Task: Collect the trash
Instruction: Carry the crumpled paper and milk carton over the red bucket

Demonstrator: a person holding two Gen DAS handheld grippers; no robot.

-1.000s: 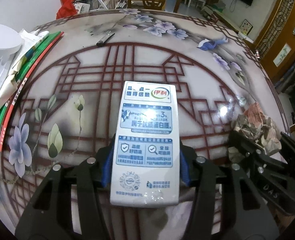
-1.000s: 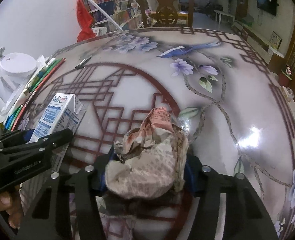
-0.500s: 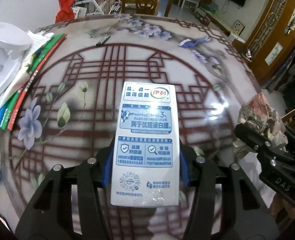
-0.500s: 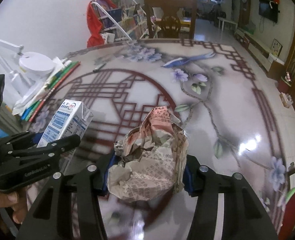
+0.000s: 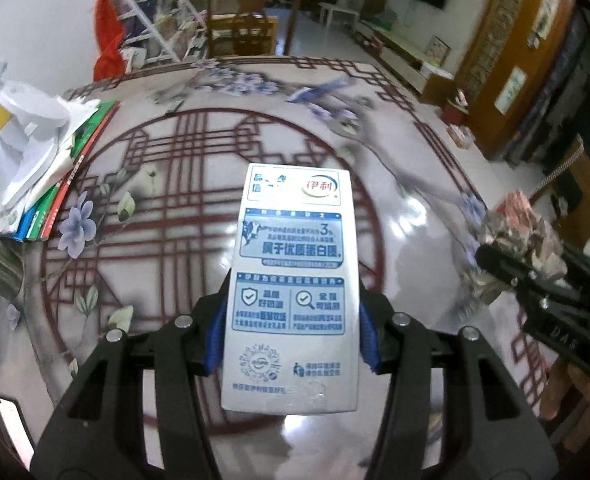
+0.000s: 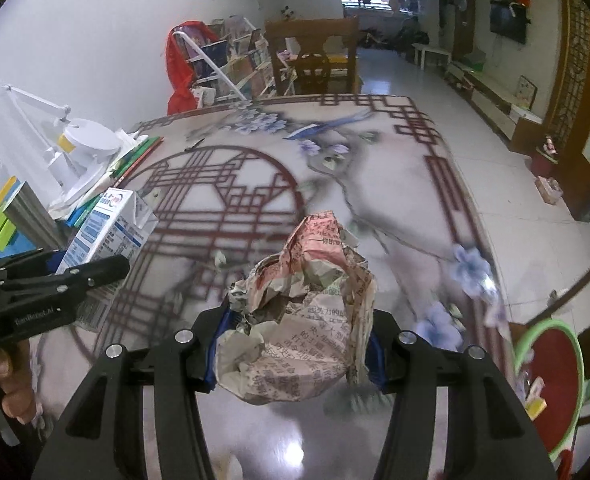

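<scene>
My left gripper is shut on a white and blue milk carton and holds it above the patterned round table. My right gripper is shut on a crumpled newspaper ball, also held above the table. The newspaper ball and the right gripper show at the right of the left wrist view. The carton and the left gripper show at the left of the right wrist view.
A stack of books and papers with a white lamp base lies on the table's left side. A pen lies at the far side. A red and green bin stands low at the right beyond the table edge. A wooden chair stands behind the table.
Both grippers have risen and pulled back from the table with their loads. More of the room and the table's right edge is in view, and the bin has appeared.
</scene>
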